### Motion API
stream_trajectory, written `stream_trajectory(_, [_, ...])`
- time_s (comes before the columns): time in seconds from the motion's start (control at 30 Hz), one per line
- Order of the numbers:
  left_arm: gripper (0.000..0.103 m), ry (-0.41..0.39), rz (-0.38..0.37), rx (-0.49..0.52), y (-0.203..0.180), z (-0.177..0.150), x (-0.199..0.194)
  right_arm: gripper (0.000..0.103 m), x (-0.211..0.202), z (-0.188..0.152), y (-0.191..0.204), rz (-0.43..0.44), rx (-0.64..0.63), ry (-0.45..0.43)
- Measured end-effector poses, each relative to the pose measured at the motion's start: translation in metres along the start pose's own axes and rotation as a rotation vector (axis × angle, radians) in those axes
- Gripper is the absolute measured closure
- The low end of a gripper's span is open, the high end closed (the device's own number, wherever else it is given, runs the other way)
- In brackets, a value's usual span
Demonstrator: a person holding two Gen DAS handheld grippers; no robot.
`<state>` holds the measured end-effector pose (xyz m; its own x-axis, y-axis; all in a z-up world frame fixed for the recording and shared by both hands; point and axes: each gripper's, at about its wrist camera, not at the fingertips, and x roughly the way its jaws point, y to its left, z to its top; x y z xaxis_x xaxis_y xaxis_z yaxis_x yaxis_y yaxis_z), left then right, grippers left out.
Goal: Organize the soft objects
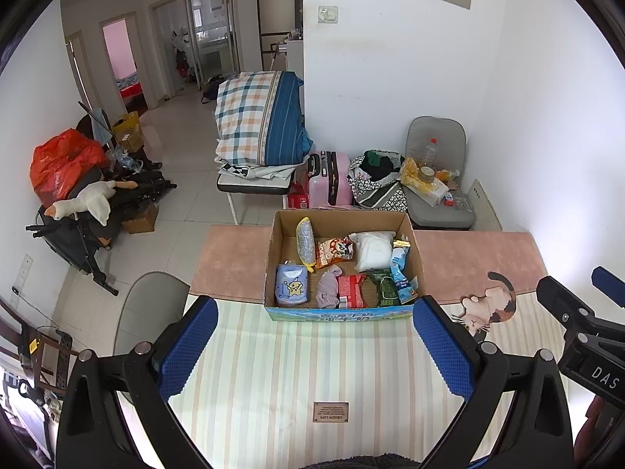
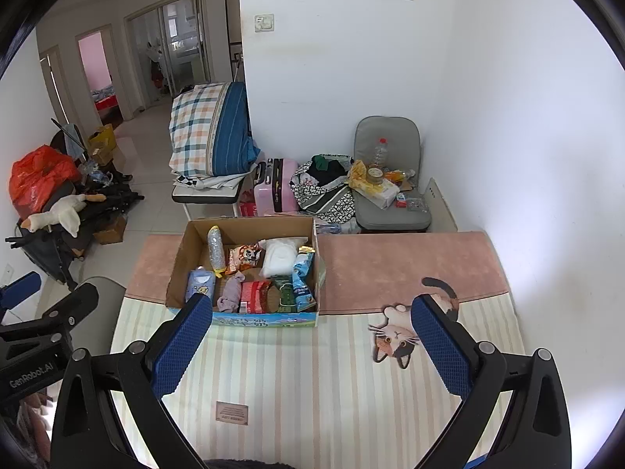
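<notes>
Beyond both spread, empty jaws: one cardboard box (image 1: 338,308) on striped mat (image 1: 273,371), holding one tissue pack (image 1: 291,285), one grey sock (image 1: 329,292), one white pouch (image 1: 373,250). Left gripper (image 1: 314,348), right gripper (image 2: 308,346) wide apart.

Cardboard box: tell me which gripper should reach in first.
Left. The cardboard box sits centred ahead of the open left gripper; for the open right gripper it lies off to the left.

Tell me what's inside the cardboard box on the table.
The cardboard box holds a blue tissue pack, a purple sock, a white bag, snack packets and a bubble-wrapped item. Whatever lies beneath them is hidden.
</notes>
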<state>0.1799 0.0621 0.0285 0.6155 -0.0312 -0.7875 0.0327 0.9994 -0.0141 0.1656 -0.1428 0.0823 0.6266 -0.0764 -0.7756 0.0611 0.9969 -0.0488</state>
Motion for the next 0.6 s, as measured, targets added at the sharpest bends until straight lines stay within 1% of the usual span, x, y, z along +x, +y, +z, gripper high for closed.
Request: stream_trajectory(0.6, [0.001,-0.001,0.005,-0.002,0.0028,-0.0026,0.0009,0.0,0.0016,-0.0012,0.0035,0.003,0.002,-0.001])
